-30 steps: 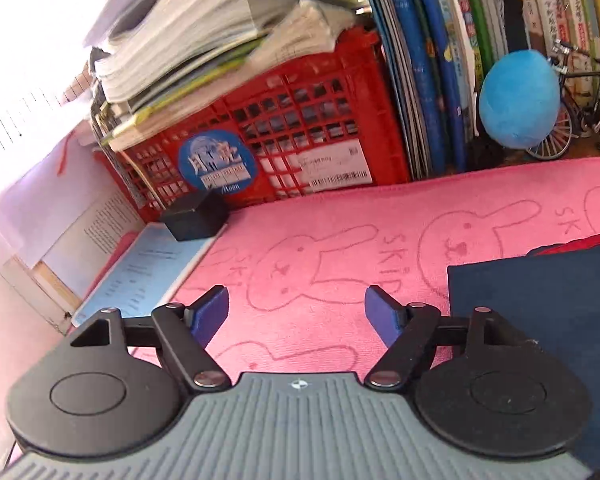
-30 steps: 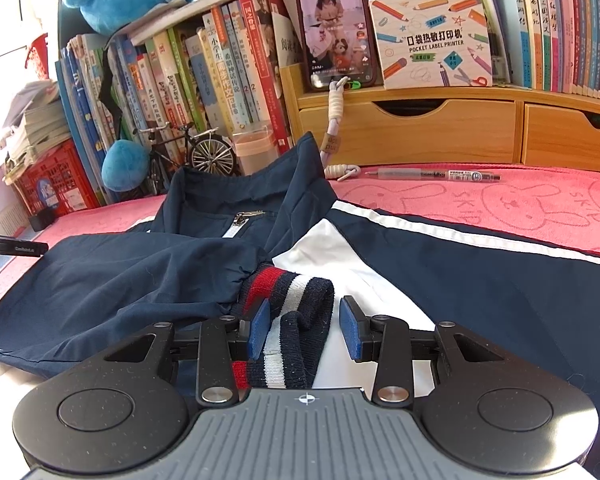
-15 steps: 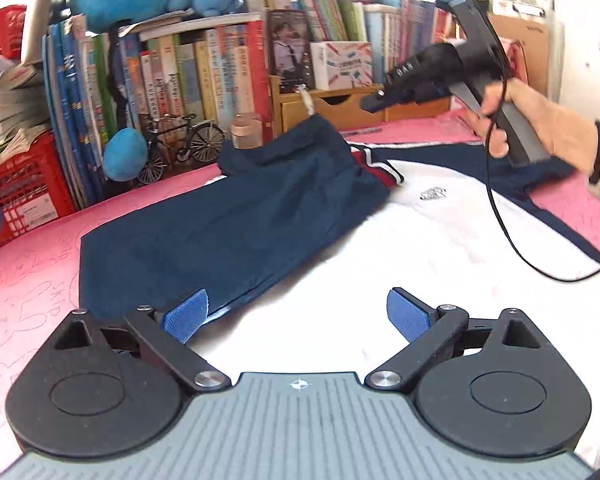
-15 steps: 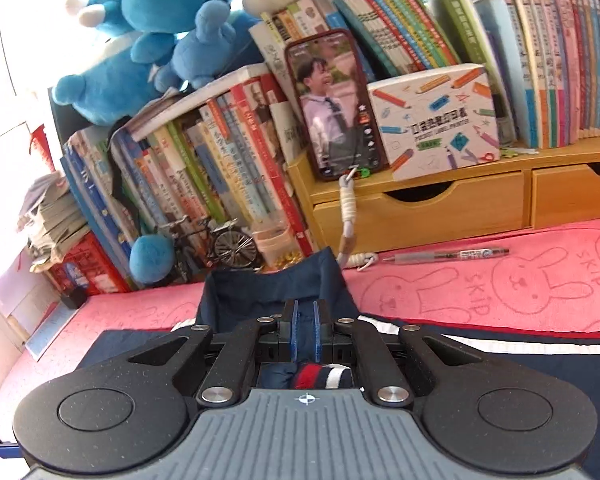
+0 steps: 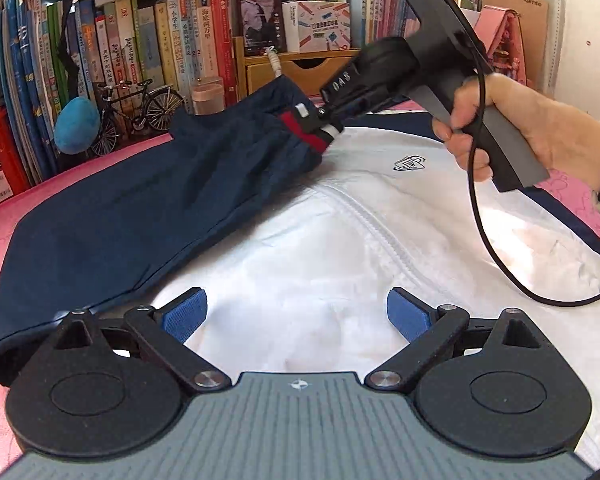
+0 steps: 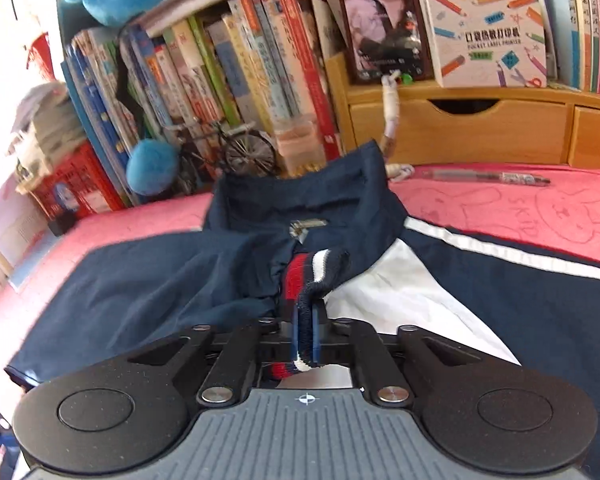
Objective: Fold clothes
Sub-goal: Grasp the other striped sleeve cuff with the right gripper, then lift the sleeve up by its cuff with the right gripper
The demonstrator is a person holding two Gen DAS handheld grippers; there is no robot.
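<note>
**A:** Navy and white fabric: a jacket [image 5: 340, 232] lies spread on a pink bunny-print cloth [image 6: 500, 208], white front panel up, zipper running down the middle. What's different from a moment ago?

**B:** A second back the right gripper [image 6: 306, 332] had its pads either side of the striped cuff [image 6: 312, 268] without pressing. Now they are pinched together on that red, white and navy ribbing. The left gripper [image 5: 296, 316] faced a red crate then; it has swung round and now hovers over the white panel, jaws spread wide, nothing between them.

**A:** What does that mean for the fold?

**B:** I'd judge the sleeve is secured and ready to be carried across the body.

**A:** Which way does the sleeve [image 5: 140, 208] run?

**B:** In the left view, its long axis slants from the shoulder end at lower left up to the cuff at upper centre, which points toward the bookshelf [image 5: 148, 52].
</note>
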